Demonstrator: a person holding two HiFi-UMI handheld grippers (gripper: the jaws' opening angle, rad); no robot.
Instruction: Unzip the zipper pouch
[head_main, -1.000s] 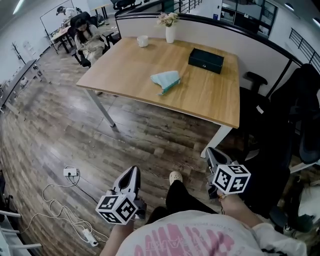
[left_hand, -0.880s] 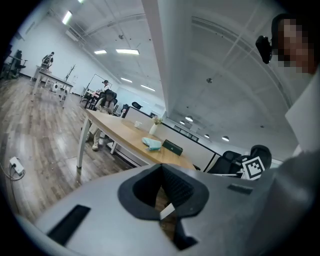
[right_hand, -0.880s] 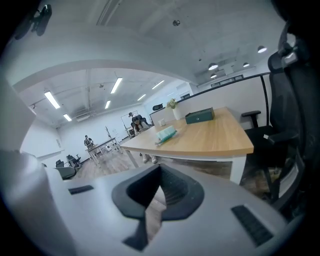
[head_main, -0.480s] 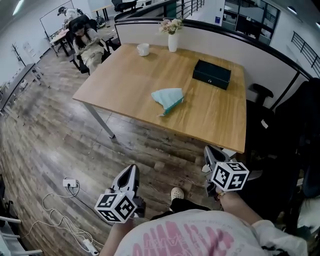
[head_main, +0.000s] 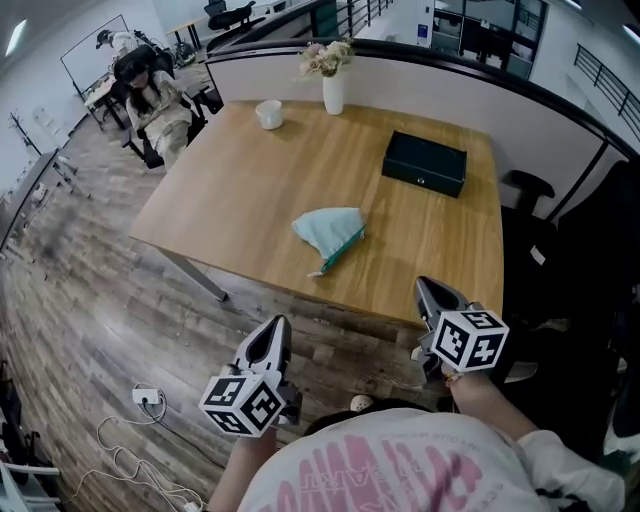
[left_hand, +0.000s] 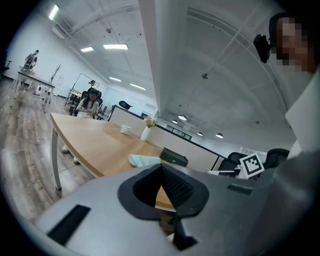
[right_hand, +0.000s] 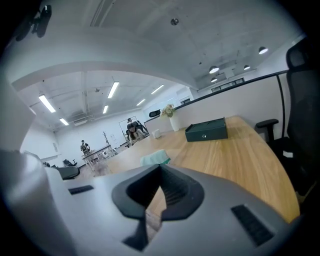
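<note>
A teal zipper pouch (head_main: 328, 232) lies flat near the middle of the wooden table (head_main: 230, 190), towards its front edge. It also shows small in the left gripper view as the pouch (left_hand: 144, 160) and in the right gripper view as the pouch (right_hand: 155, 158). My left gripper (head_main: 275, 326) hangs over the floor just short of the table's front edge, jaws shut and empty. My right gripper (head_main: 429, 289) is at the table's front right edge, shut too, with nothing held. Both are well apart from the pouch.
A black box (head_main: 424, 162) sits at the back right of the table, a white vase with flowers (head_main: 332, 88) and a white cup (head_main: 268, 113) at the back. A black office chair (head_main: 590, 250) stands at the right. A seated person (head_main: 150, 95) is far left; cables (head_main: 130, 440) lie on the floor.
The person has walked up to the table. Both grippers have come forward from over the floor to the table's front edge, and the pouch is now nearer.
</note>
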